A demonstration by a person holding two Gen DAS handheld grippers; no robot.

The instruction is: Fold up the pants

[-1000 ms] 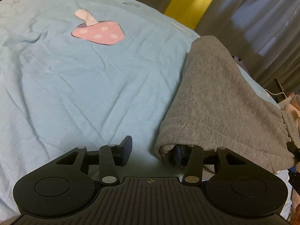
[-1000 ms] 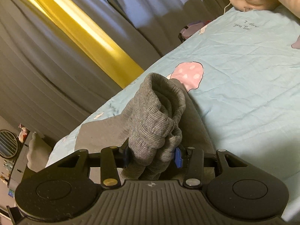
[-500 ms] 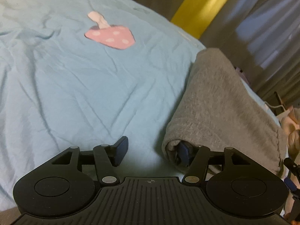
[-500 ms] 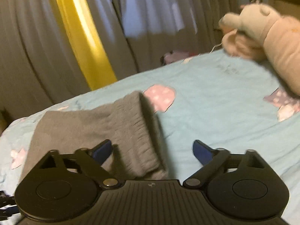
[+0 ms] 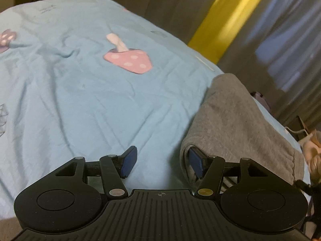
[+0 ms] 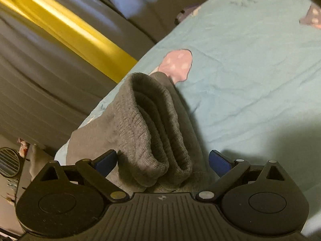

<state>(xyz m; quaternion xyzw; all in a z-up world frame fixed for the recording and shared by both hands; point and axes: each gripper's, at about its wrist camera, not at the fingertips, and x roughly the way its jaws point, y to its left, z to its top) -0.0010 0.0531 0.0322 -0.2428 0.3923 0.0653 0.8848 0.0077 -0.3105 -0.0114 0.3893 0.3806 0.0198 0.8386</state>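
The grey pants (image 5: 236,124) lie folded on the light blue bedsheet (image 5: 80,100), a soft, slightly fuzzy knit bundle with rounded folds. From the left wrist view they stretch from about four o'clock up toward one o'clock, near the edge of the bed. The sheet is thin cotton, finely creased, printed with a pink mushroom (image 5: 128,58) dotted in white (stalk pale, cap rounded) at about eleven o'clock from the pants.

The left gripper (image 5: 162,161) stands released: its blue pads are apart with bare sheet between them. The right-hand pad sits tucked into the open fold at the near end of the pants, the left-hand one is clear of the cloth.

From the right wrist view the ribbed cuffs of the pants (image 6: 152,136) rise in stacked, curling layers, thick and corded, straight up the middle toward twelve o'clock. The right gripper (image 6: 163,163) has just been opening its jaws and now stands wide, the cuffs between the pads; I see a gap on the right-hand side, while the left-hand pad is just beside the knit. Nothing is pinched.

Behind the bed hang pleated grey curtains (image 6: 50,92) with a yellow band (image 6: 66,30).
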